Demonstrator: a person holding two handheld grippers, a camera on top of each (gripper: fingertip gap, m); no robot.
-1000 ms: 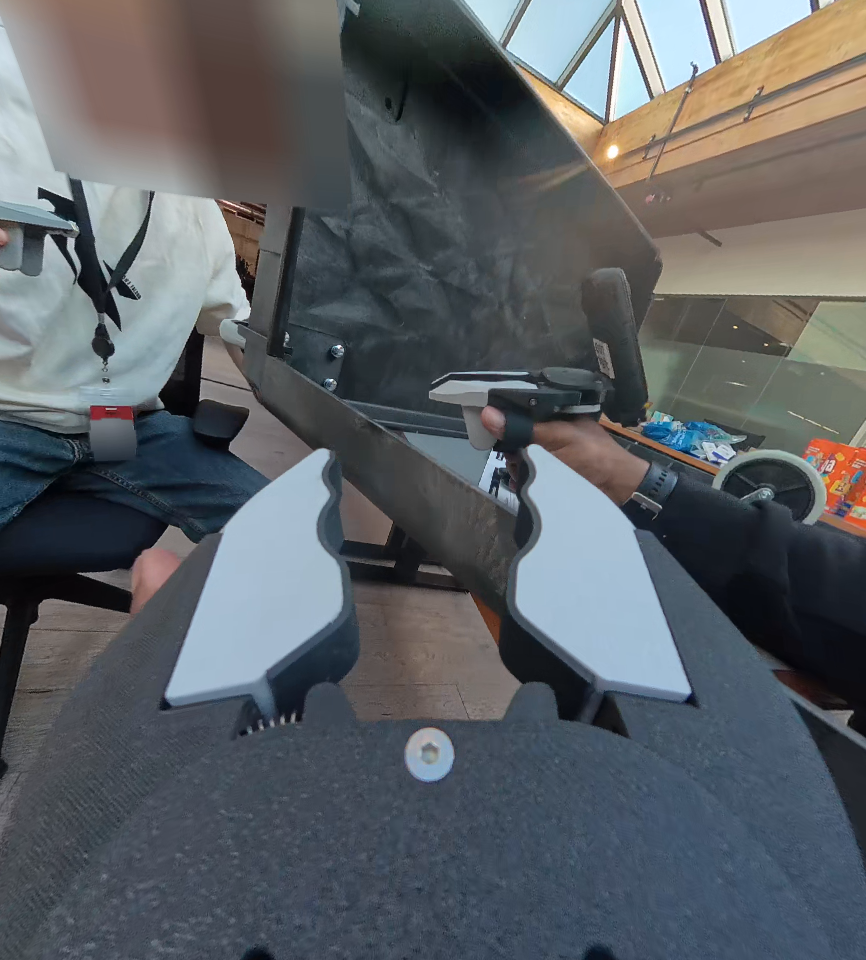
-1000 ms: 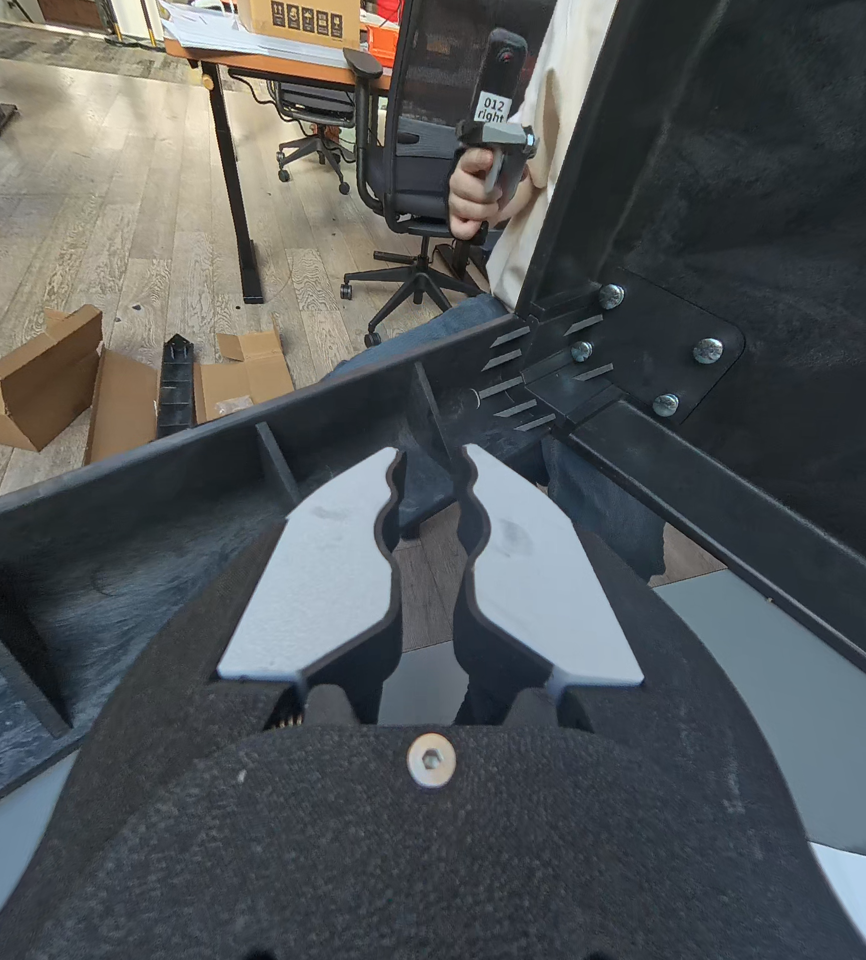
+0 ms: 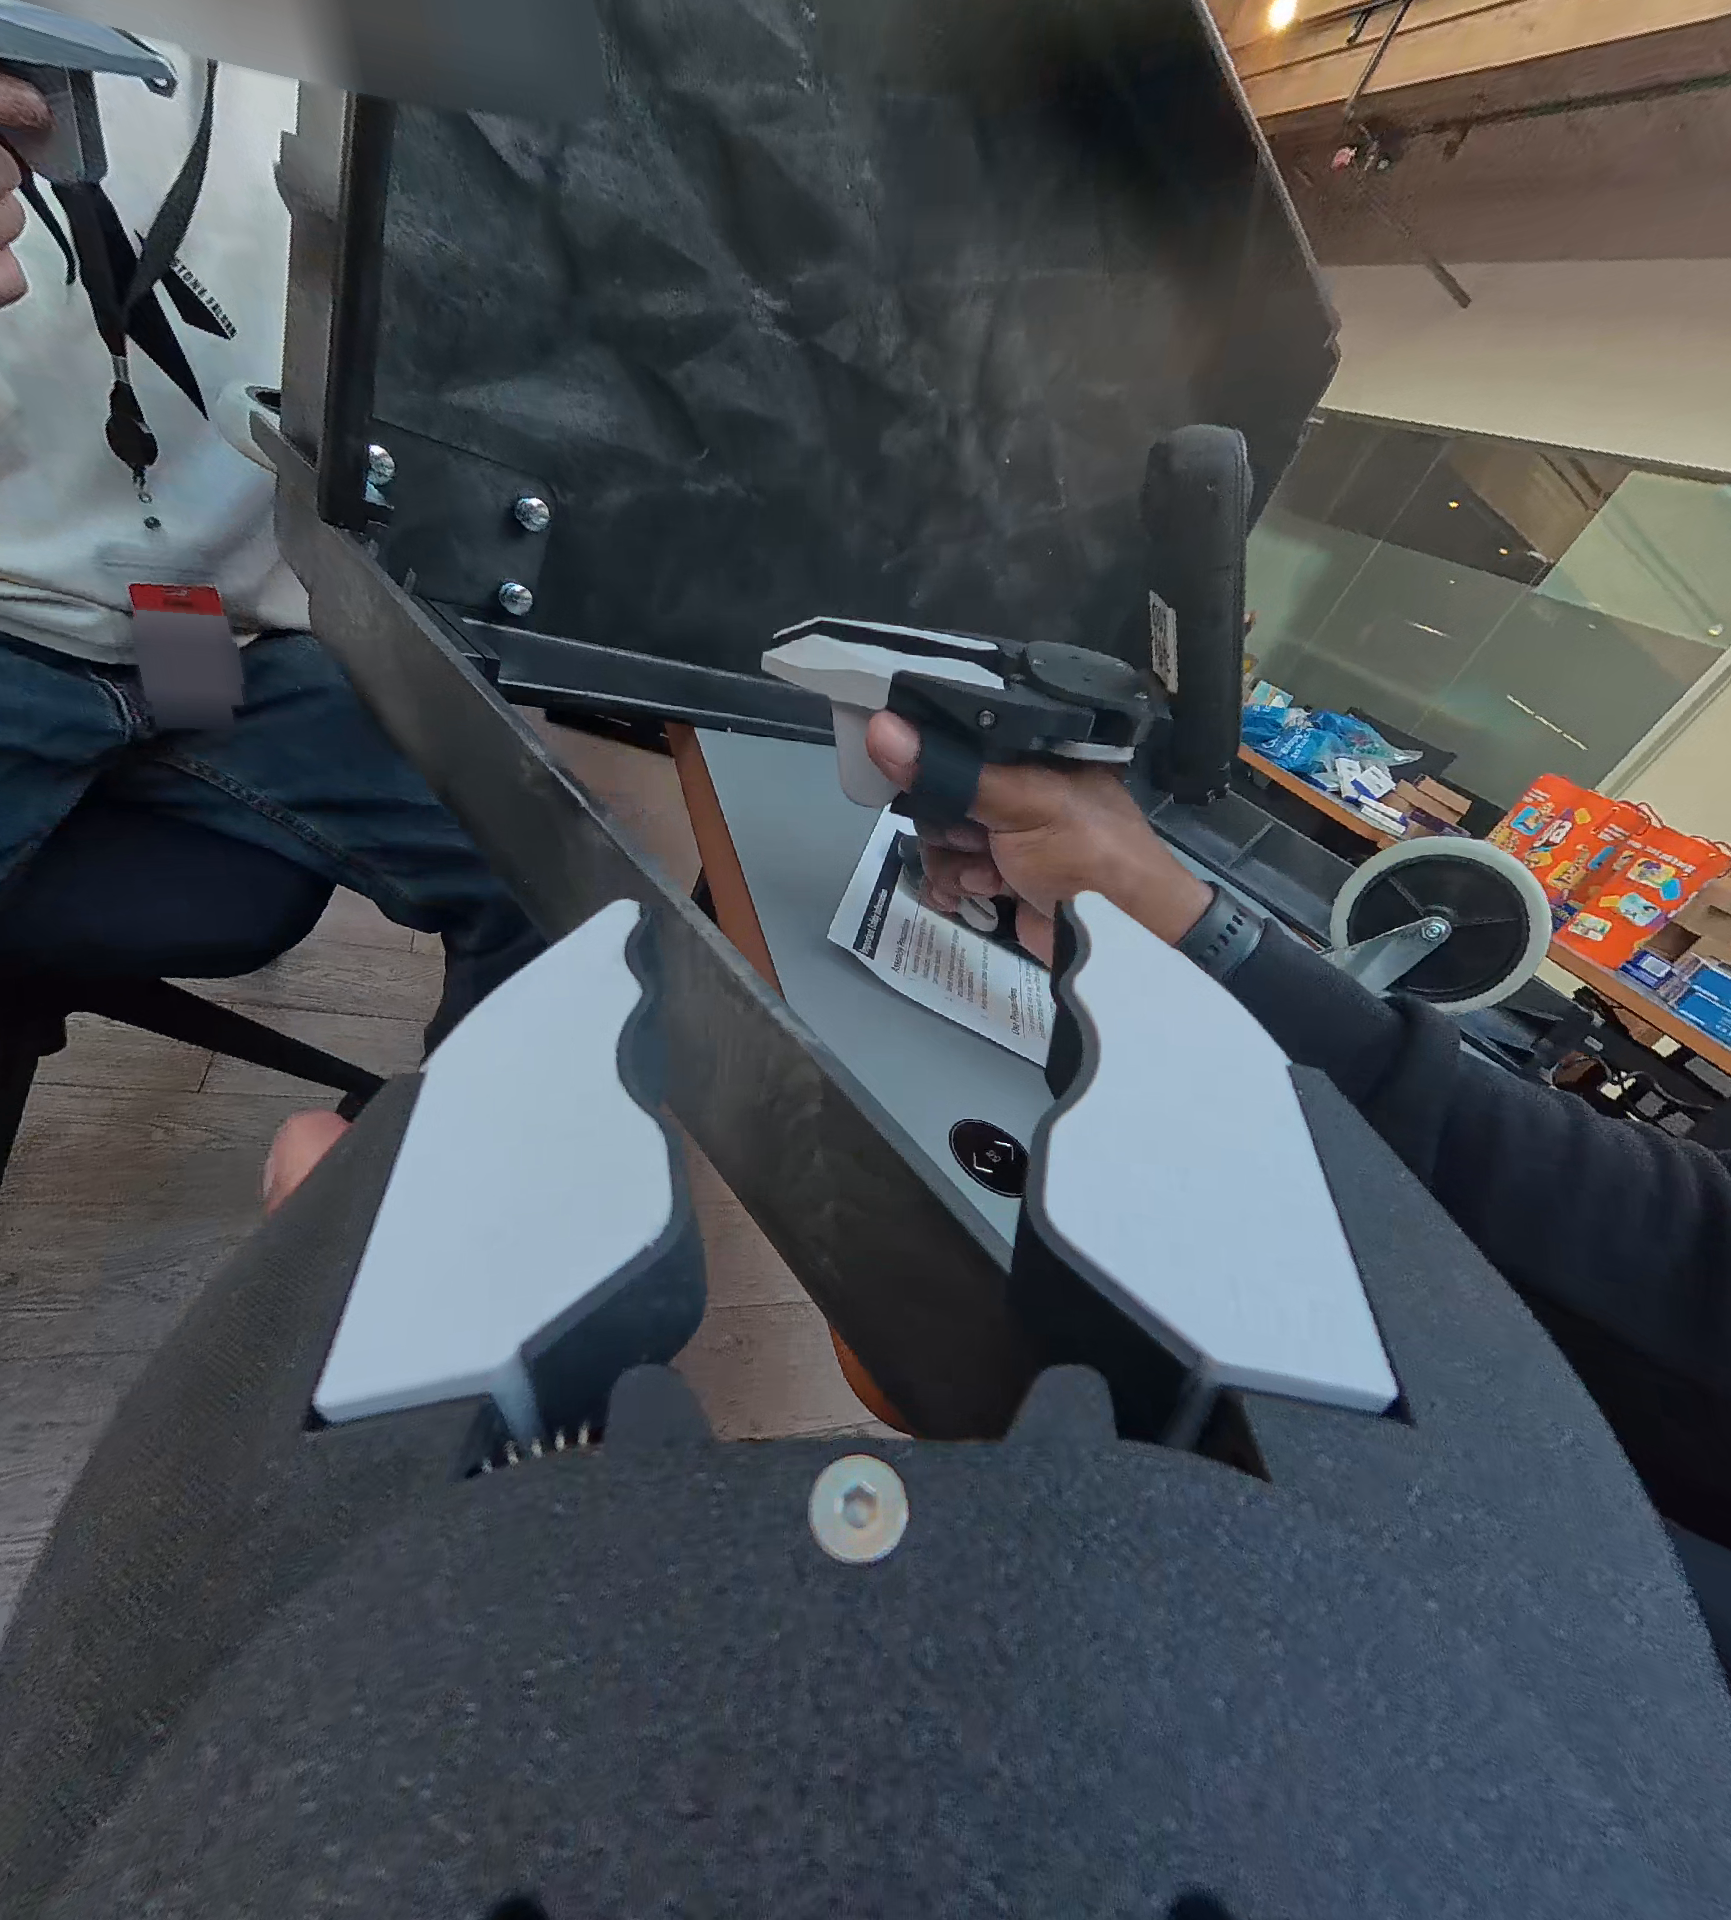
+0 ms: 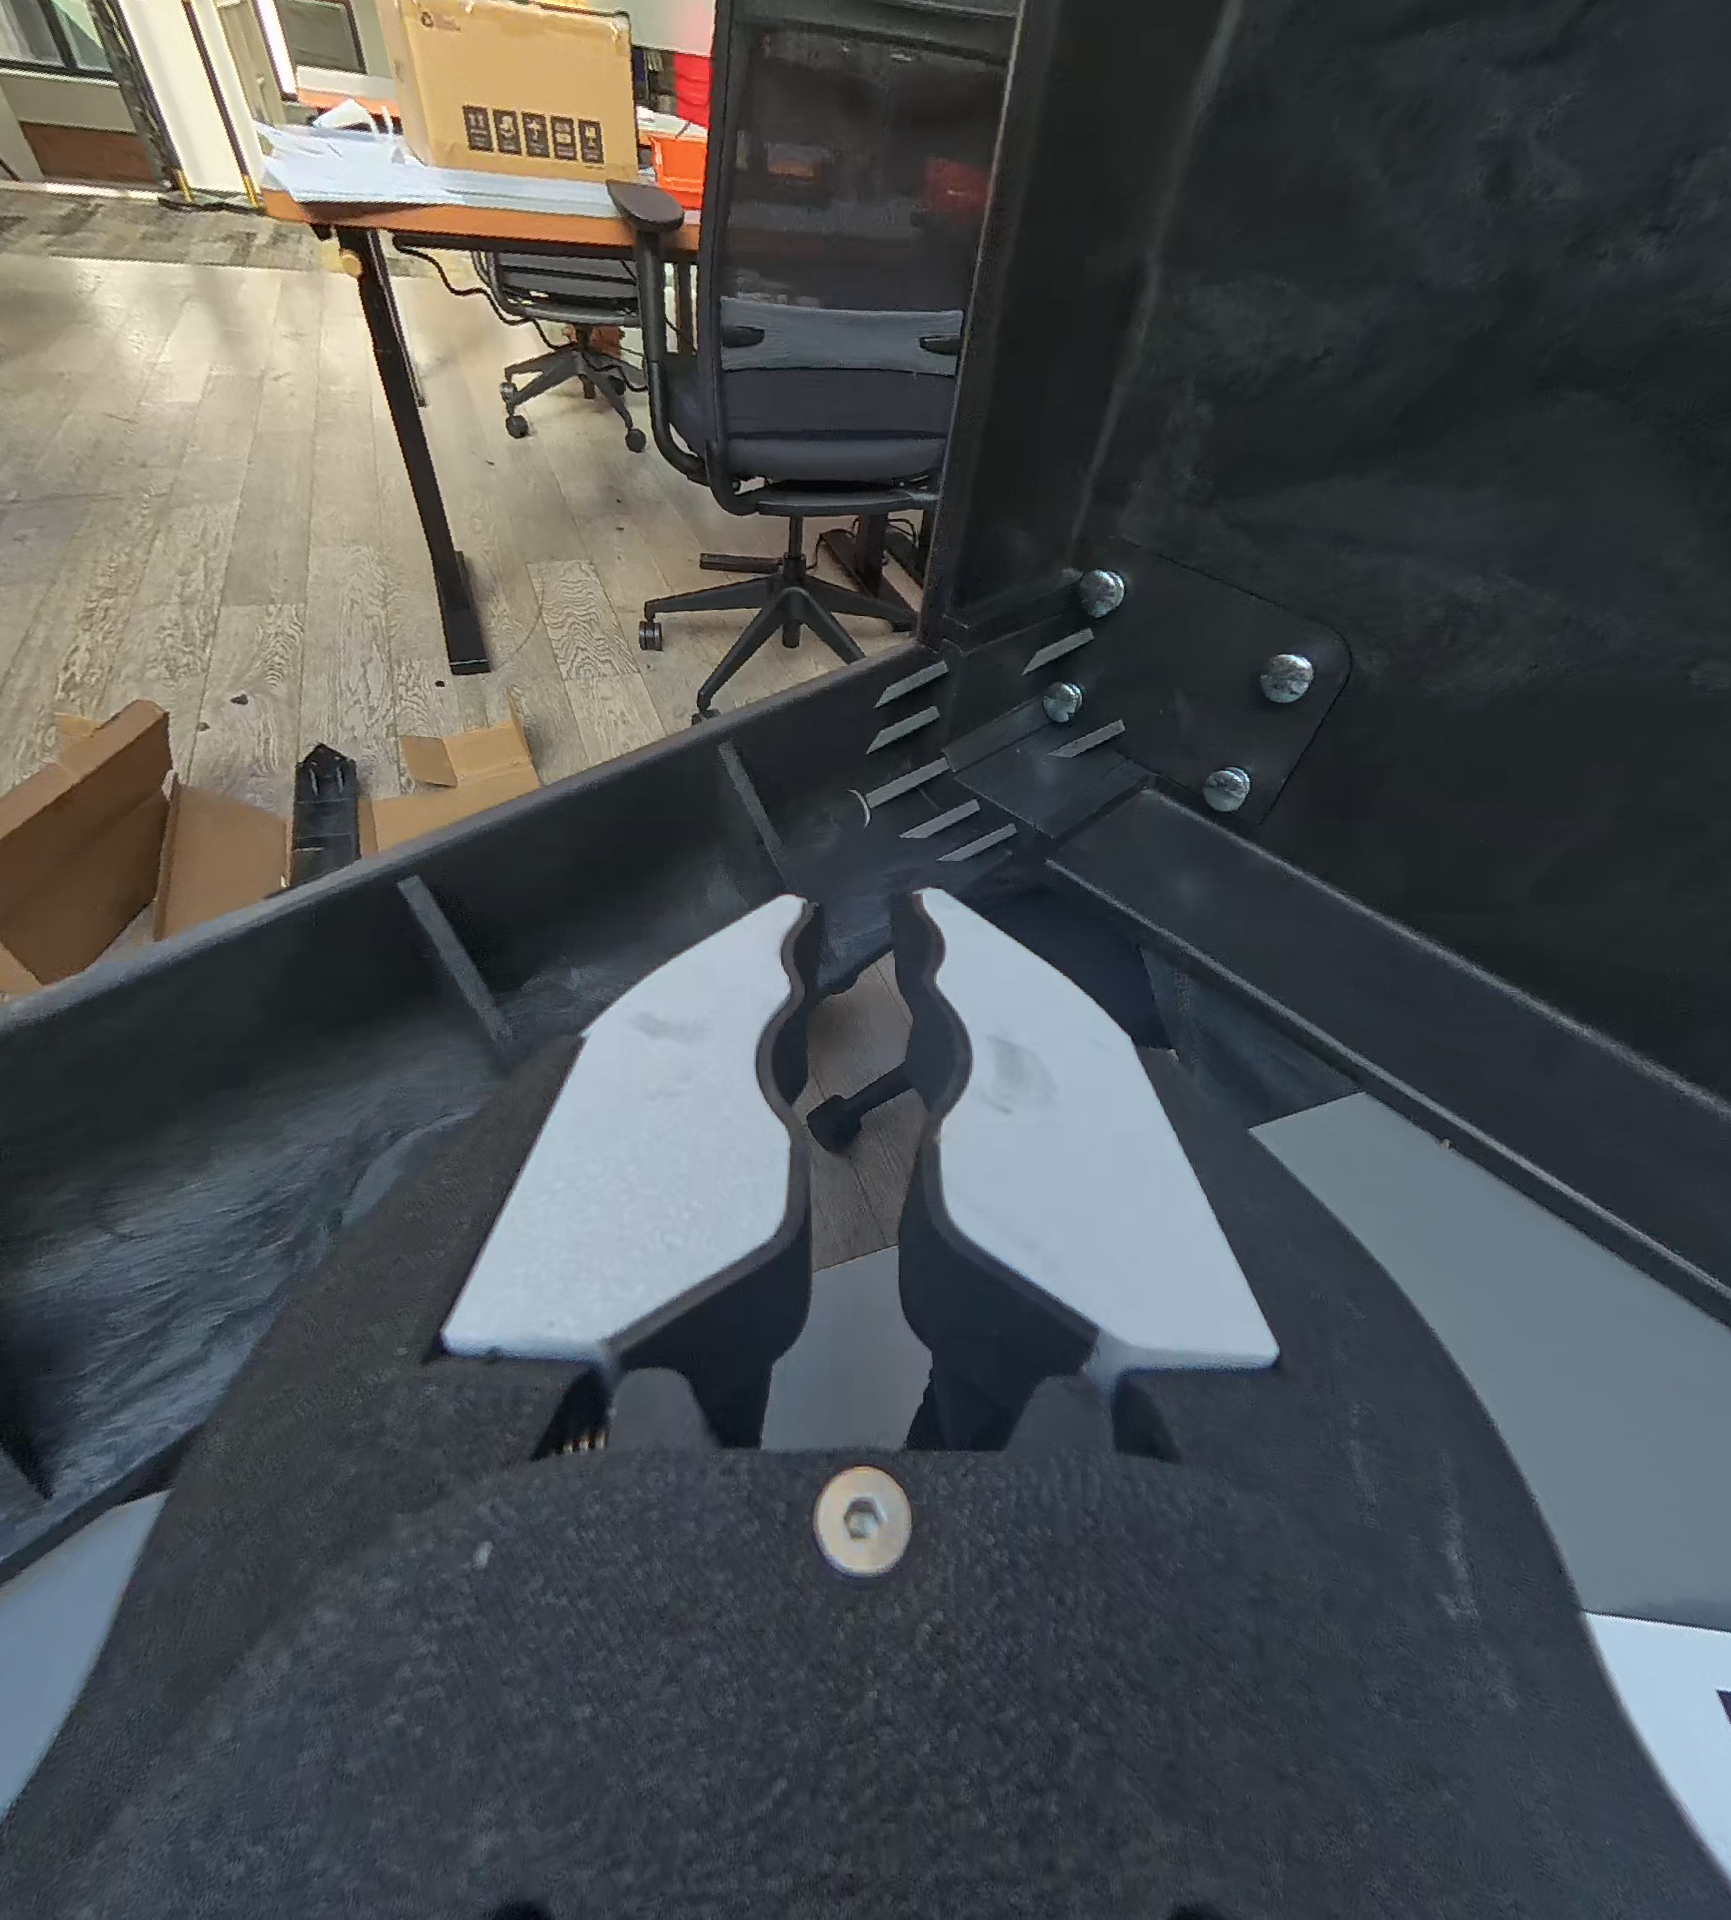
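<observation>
Now wider left tongs (image 3: pixel 845 940) astride black rail (image 3: pixel 528 748)

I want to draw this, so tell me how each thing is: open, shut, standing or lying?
Left gripper: wide open, astride the tray rim.
Right gripper: nearly shut, pinching a black tab at the tray corner.
Black panel: standing upright.
Paper sheet: lying flat.
Cardboard box: open, on the floor.

The right gripper (image 4: pixel 856 935) has its fingers close together at the black tray's ribbed wall (image 4: pixel 570 894), just below the bolted corner bracket (image 4: pixel 1193 686).
</observation>
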